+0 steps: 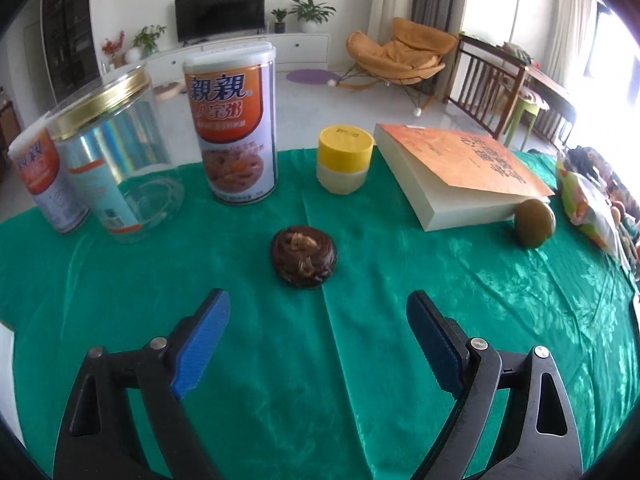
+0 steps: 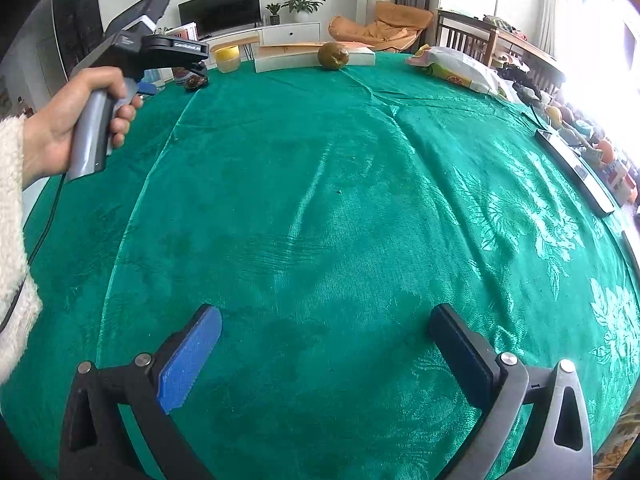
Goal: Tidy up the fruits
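Note:
A dark brown wrinkled fruit [image 1: 304, 257] lies on the green tablecloth [image 1: 360, 360], just ahead of my open, empty left gripper [image 1: 318, 312]. A green-brown kiwi [image 1: 534, 223] rests against the front corner of an orange book [image 1: 460, 172] to the right. In the right wrist view the kiwi [image 2: 333, 56] sits far off against the book [image 2: 312, 56], and the dark fruit [image 2: 196, 80] shows partly behind the left hand-held gripper body [image 2: 160, 50]. My right gripper [image 2: 326, 328] is open and empty over bare cloth [image 2: 320, 200].
A clear jar with a gold rim [image 1: 116, 152], two printed cans [image 1: 232, 128] [image 1: 40, 180] and a yellow-lidded cup [image 1: 345, 160] stand behind the dark fruit. A snack bag [image 1: 588, 208] and several colourful items lie at the right edge. A dark flat bar [image 2: 576, 168] lies at the table's right.

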Tool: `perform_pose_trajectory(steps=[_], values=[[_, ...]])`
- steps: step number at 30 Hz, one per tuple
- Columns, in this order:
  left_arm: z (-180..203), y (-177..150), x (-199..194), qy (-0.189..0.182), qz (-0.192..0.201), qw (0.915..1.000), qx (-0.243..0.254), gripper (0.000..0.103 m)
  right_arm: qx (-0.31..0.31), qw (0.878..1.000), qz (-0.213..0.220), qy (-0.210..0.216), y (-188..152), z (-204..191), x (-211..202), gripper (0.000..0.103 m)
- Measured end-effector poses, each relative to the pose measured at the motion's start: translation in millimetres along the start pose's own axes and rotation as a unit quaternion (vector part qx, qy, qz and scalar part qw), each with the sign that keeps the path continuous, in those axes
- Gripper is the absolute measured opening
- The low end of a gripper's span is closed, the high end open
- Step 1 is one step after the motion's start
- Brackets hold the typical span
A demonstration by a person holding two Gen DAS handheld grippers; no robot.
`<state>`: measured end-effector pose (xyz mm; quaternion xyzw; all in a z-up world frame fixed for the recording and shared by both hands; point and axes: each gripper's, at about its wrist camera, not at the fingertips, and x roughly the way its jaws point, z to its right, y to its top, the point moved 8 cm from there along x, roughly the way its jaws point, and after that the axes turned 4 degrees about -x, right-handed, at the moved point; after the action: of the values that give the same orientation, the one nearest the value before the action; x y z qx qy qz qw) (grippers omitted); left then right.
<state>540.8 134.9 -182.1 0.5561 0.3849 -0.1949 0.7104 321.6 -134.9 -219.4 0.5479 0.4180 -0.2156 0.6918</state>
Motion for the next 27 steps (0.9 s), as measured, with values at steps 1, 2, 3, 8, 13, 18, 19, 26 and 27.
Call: perform_pose_trajectory(steps=[1,2,3,8,13,18,19,26,27], values=[[-0.5,3.8,9.1,0.013,-0.006,0.9999,0.002,0.091,-0.001,1.0,0.0,0.001,0.1,-0.4,0.1,0.103],[-1.8,6.1,17.8,0.022,-0.013,0.9997,-0.002,0.091,-0.002,1.0,0.0,0.002,0.3,-0.7,0.1,0.103],[-3.4,7.0,25.6,0.025,-0.021,0.9994,-0.01,0.091,-0.003,1.0,0.0,0.002,0.4,-0.9,0.2,0.103],[-10.8,6.4,38.8,0.023,-0.014,0.9991,-0.032,0.082,-0.004,1.0,0.0,0.003,0.6,-1.1,0.4,0.103],[-23.6,4.7,22.0,0.011,0.001,0.9991,-0.04,0.044,-0.005,1.0,0.0,0.003,1.3,-1.1,0.6,0.103],[-37.7,-18.3,-38.6,-0.008,0.023,0.9981,-0.057,0.044,-0.005,1.0,0.0,0.004,1.4,-1.3,0.9,0.103],[-39.1,-29.5,-51.0,-0.013,0.015,0.9983,-0.055,0.044,-0.005,1.0,0.0,0.004,1.3,-1.3,1.0,0.103],[-34.3,-129.9,-140.0,-0.034,-0.014,0.9993,-0.006,0.044,-0.005,1.0,0.0,0.003,1.2,-1.1,0.9,0.103],[-32.0,-143.9,-147.8,-0.035,-0.018,0.9992,0.003,0.044,-0.005,1.0,0.0,0.003,1.7,-1.1,1.0,0.103]])
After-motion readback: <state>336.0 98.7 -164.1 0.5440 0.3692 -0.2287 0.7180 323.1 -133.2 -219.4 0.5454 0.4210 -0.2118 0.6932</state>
